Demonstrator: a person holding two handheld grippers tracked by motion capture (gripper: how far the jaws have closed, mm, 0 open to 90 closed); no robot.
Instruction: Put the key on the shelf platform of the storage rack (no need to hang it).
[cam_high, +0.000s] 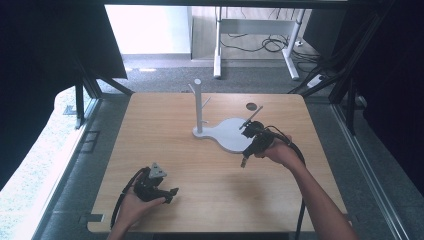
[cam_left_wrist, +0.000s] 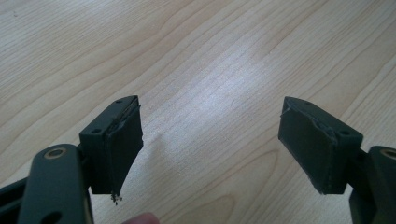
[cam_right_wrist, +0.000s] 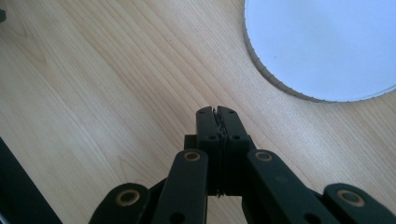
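High view: left gripper (cam_high: 172, 192) jaws spread, right gripper (cam_high: 244, 161) jaws pressed together beside white stand (cam_high: 227, 135).

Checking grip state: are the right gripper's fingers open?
No, the right gripper shows its black fingers pressed together above the wooden table.

No text, label, brand, number or sign can be read in any of the views.
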